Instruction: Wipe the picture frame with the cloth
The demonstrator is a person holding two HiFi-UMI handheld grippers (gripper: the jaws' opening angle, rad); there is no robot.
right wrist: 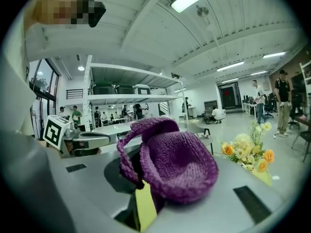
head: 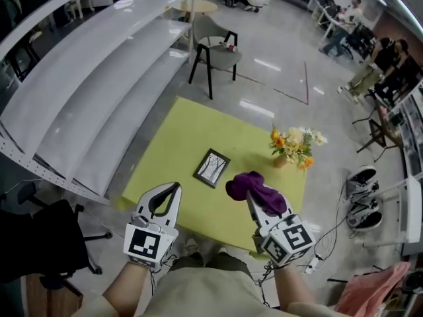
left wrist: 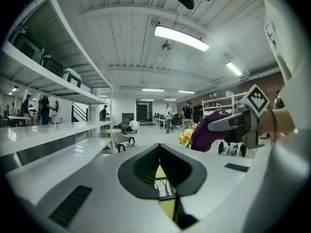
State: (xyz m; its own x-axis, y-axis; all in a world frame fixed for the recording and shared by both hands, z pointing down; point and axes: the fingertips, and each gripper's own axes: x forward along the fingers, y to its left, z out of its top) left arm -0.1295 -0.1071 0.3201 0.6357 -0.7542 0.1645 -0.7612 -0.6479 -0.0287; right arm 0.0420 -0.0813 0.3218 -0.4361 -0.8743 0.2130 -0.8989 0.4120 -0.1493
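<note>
A small dark picture frame lies flat near the middle of the yellow-green table. My right gripper is shut on a purple knitted cloth, held above the table just right of the frame. In the right gripper view the cloth bulges over the jaws and hides their tips. My left gripper hovers over the table's near edge, left of the frame, shut and empty. In the left gripper view a slice of the frame shows through the slit between the jaws, and the cloth appears at the right.
A vase of yellow and orange flowers stands at the table's right side. Long white shelves run along the left. A grey chair sits beyond the table, a black office chair at lower left. People sit and stand far off.
</note>
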